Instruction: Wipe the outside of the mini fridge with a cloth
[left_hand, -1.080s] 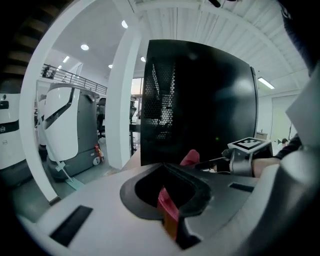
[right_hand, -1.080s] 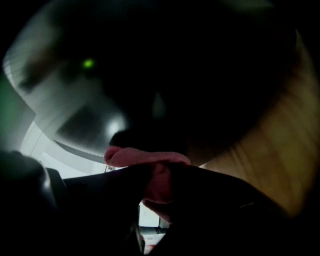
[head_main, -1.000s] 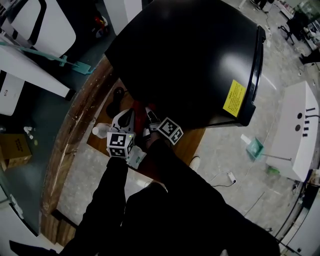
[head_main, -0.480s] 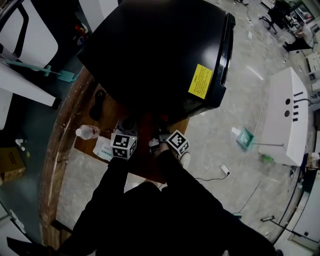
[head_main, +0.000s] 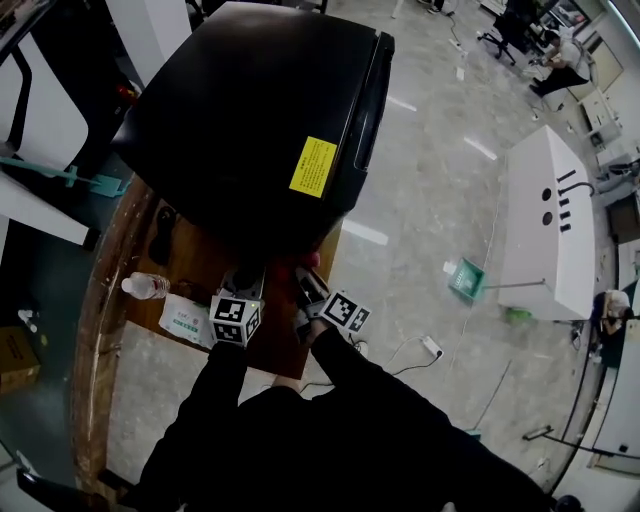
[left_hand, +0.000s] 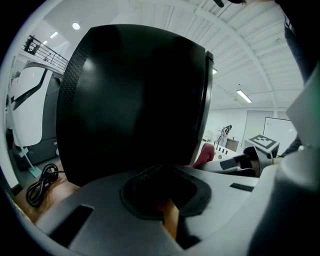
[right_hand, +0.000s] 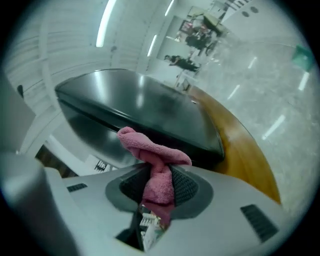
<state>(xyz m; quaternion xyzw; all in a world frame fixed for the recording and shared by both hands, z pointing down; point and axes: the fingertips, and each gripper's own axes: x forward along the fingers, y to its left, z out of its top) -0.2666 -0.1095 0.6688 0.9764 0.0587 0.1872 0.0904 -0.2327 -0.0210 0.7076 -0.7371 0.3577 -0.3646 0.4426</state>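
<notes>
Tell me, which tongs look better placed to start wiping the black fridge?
Probably the right tongs: they clamp the pink cloth, close to the mini fridge. The left tongs are shut and empty.

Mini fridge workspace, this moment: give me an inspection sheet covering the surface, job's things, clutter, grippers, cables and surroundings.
Surface: wooden table, with bare wood showing beside the fridge.
Job's things: black mini fridge stands on the table, with a yellow label on it; pink cloth is bunched in the right gripper, close to the fridge.
Clutter: water bottle lying down; white packet next to it.
Grippers: left gripper has its jaws together with nothing between them; right gripper is clamped on the cloth.
Cables: coiled black cord on the table; power strip on the floor.
Surroundings: white cabinet, green dustpan.
</notes>
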